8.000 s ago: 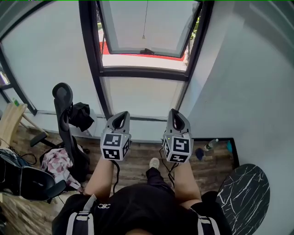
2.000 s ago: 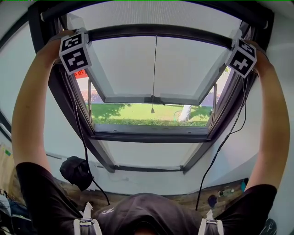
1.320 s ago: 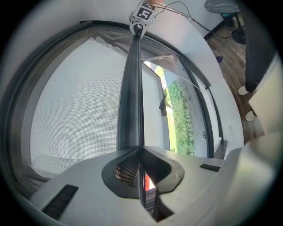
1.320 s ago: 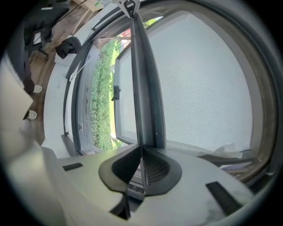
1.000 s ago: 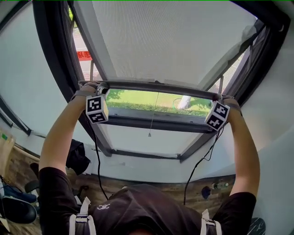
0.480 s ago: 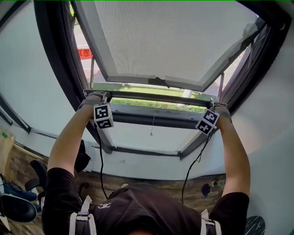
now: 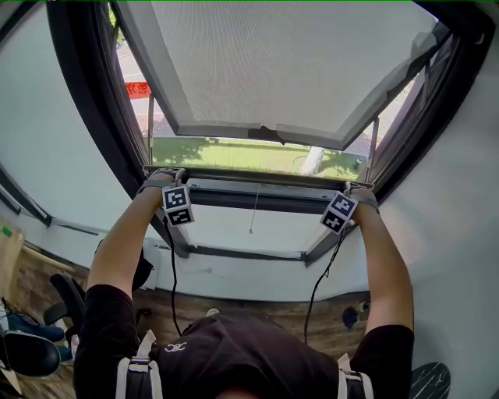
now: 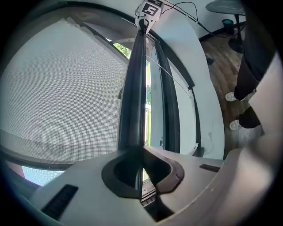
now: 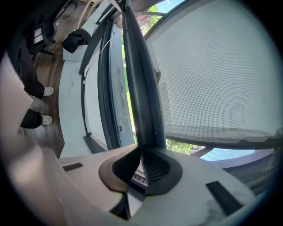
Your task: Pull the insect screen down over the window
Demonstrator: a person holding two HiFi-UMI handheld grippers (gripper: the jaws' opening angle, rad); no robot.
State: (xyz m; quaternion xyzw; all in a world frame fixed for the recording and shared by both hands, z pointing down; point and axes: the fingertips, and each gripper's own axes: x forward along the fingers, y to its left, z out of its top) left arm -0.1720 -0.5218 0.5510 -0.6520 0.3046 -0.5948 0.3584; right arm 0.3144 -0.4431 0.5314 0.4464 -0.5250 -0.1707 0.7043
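The insect screen's grey mesh (image 7: 288, 70) is stretched over the upper window. Its dark bottom bar (image 7: 257, 178) lies level, just above the window's lower crosspiece (image 7: 257, 200). My left gripper (image 7: 162, 174) is shut on the bar's left end and my right gripper (image 7: 357, 188) is shut on its right end. In the left gripper view the bar (image 8: 132, 88) runs out of the shut left gripper (image 8: 140, 164) up to the other gripper's marker cube (image 8: 150, 6). The right gripper view shows the bar (image 9: 139, 79) clamped in the right gripper (image 9: 141, 165). A thin pull cord (image 7: 253, 212) hangs from the bar's middle.
The open window sash (image 7: 257, 132) tilts outward beyond the mesh, with grass and a street behind it. Dark window frame posts stand on both sides. On the wooden floor below are an office chair (image 7: 35, 351), a black bag (image 7: 143, 269) and a bottle (image 7: 362, 306).
Both grippers have come down together with the bar, from the top of the window to just above the lower crosspiece. The mesh has unrolled with them and covers more of the opening.
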